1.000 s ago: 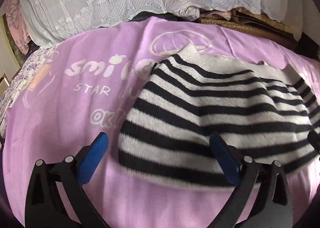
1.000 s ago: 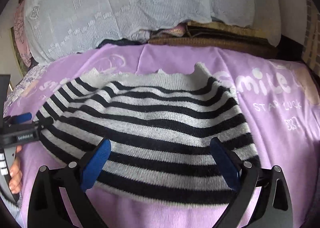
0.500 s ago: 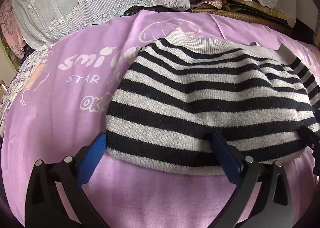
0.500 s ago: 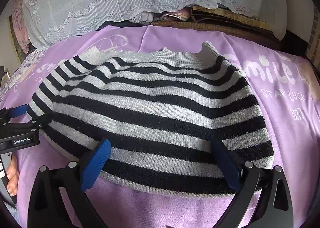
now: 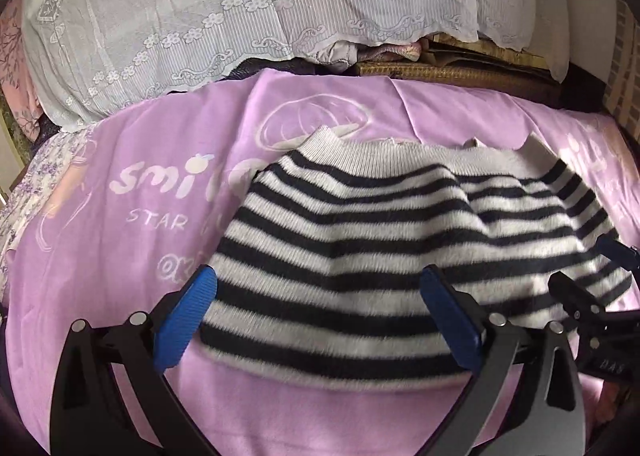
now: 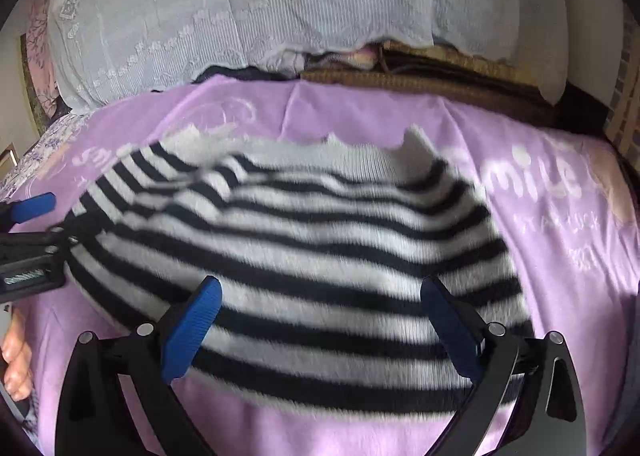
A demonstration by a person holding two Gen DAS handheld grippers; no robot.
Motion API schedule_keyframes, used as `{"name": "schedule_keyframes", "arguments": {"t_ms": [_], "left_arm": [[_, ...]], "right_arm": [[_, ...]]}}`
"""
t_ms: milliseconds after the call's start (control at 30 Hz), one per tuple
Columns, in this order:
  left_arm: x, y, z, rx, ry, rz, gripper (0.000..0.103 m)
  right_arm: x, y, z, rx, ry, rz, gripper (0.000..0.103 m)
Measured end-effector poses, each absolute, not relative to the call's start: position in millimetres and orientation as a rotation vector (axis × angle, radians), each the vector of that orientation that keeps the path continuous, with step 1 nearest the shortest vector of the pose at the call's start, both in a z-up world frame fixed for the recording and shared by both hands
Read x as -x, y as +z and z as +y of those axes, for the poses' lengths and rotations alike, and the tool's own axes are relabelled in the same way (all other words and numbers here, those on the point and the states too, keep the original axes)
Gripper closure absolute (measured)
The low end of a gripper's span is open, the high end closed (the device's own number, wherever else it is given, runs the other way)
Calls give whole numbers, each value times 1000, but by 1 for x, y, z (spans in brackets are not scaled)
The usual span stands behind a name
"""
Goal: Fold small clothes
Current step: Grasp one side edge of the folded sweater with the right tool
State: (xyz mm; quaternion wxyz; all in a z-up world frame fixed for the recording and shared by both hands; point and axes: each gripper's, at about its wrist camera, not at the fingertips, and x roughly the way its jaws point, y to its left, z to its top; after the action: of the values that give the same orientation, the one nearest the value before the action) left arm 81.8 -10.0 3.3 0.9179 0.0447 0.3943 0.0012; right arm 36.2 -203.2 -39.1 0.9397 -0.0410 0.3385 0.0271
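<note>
One striped sweater (image 5: 404,256) lies on the bed, black and pale grey bands running across it, spread over a lilac blanket (image 5: 120,240) printed with white lettering and a cartoon drawing. There are two tools: the left tool (image 5: 318,316) and the right tool (image 6: 320,320), each with two blue-padded fingers spread wide and holding nothing, both poised over the sweater's near hem. The sweater sits toward the middle of the bed, its ribbed neckline pointing at the far edge and its hem toward the near edge. From the left wrist view, the sweater's left edge and the open blanket beside it are clear, the word "smi" and "STAR" readable on the cloth, and the right tool's black frame pokes in at the right edge over the sweater's side. The right wrist view shows the other side instead: the blanket's "smile" print at the right, the left tool's frame and one blue pad (image 6: 34,206) coming in from the left edge, and the fingers of a hand (image 6: 16,360) low at the left. That view is blurred over the knit. Along the far edge of the bed hangs a white lace cover (image 5: 248,16) draped over piled bedding, with a woven mat (image 6: 420,74) and folded cloth showing beneath its scalloped edge.
</note>
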Motion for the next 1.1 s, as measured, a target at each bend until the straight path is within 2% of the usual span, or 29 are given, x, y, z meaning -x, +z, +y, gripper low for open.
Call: {"name": "schedule_keyframes", "arguments": {"t_ms": [100,233,433,567,733,933,1100], "left_arm": [[-107,-1,-16,-106,19,843,4],[-140,-29,-17,-193,120,905,4],[-149,-36,31,-20,79,951,4],[-160,-48,69,183,14,1031,4],[-152,-40,66,115,93,988,4],[-126,-9,45,51,89,904,5],[-103,3,-11,-83,-37,859,5]], "right_arm": [[-56,-31,-190,158,34,667,3],[-92,-44,-195,174,-22,749,3],[-95,-48,-272,-83,-5,789,4],[-93,-47,-313,-88,-254,800,4],[-79,-54,-372,-397,-263,783,4],[-66,-42,-363,-459,-133,737,4],[-34,-36,-356,-497,-53,706,4]]}}
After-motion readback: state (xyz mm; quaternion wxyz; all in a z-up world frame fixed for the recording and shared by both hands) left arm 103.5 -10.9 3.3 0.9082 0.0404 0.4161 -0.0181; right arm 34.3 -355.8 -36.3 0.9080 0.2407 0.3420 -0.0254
